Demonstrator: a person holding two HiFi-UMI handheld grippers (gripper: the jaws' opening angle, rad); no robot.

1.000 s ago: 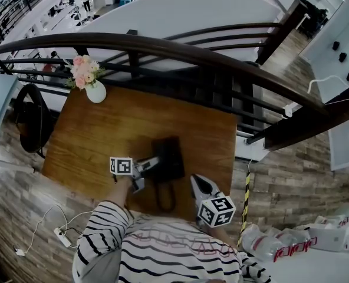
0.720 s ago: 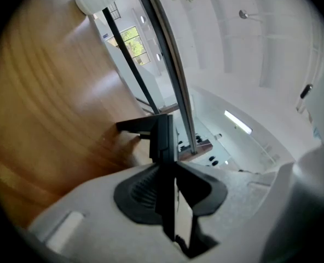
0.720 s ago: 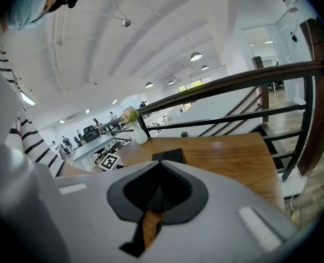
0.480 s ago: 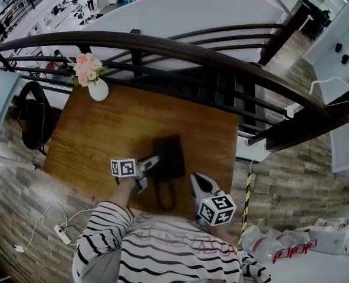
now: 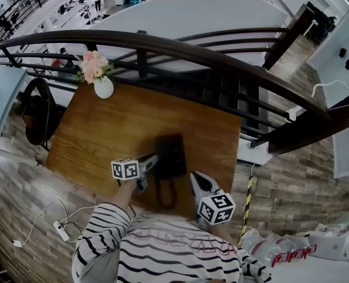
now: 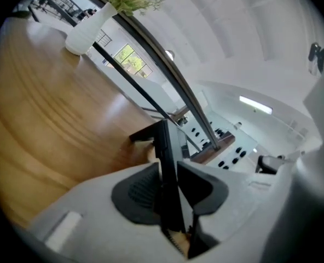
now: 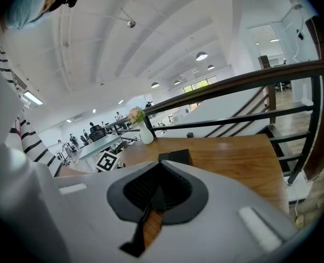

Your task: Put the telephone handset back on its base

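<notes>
The black telephone (image 5: 171, 153) lies on the wooden table (image 5: 104, 128), and its cord (image 5: 165, 196) loops toward the near edge. My left gripper (image 5: 152, 163) is at the phone's left side, where the handset rests along the base. In the left gripper view the handset (image 6: 168, 147) stands edge-on between the jaws of that gripper (image 6: 170, 166); the pads stand slightly apart from it. My right gripper (image 5: 197, 179) hovers near the table's front right, shut and holding nothing. In the right gripper view the telephone (image 7: 175, 156) shows just past the tips of the right gripper (image 7: 162, 166).
A white vase with pink flowers (image 5: 103, 87) stands at the table's far left corner. A dark curved railing (image 5: 192, 49) runs behind the table. A black chair (image 5: 36, 108) is to the left, and a power strip (image 5: 62, 232) lies on the floor.
Both grippers stay where they were by the telephone. The head view has shifted slightly; nothing else visibly moved.
</notes>
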